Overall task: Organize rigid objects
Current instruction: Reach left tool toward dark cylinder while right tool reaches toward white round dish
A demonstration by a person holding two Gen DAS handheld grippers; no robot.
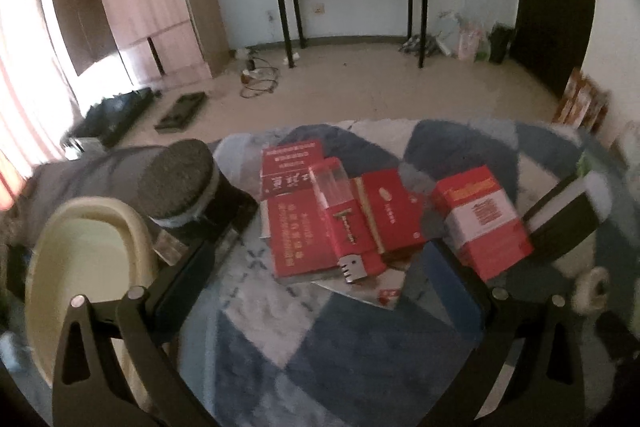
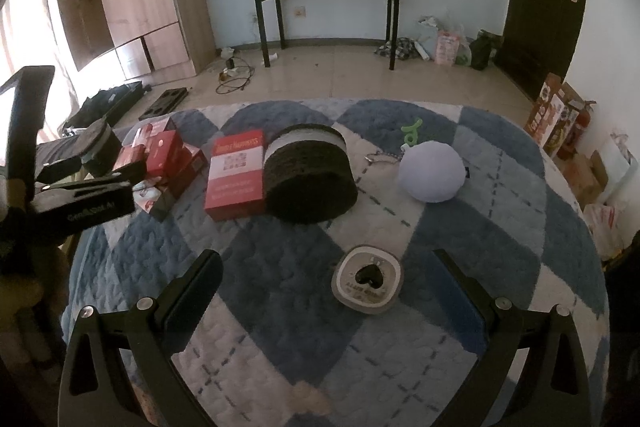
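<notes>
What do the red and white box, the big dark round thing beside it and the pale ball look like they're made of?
Red and white box: printed card, slightly glossy, sharp folded edges. Dark round thing: probably rough felt or foam, matte and grainy. Pale ball: likely soft plush fabric, with a seam.

The black two-finger left gripper point(image 1: 328, 267) is held low and level, its jaws spread wide with nothing between them. The black two-finger right gripper point(image 2: 328, 275) sits likewise, jaws wide apart and empty. In the right wrist view the left gripper point(image 2: 86, 187) appears at far left, seemingly tilted slightly downward.
</notes>
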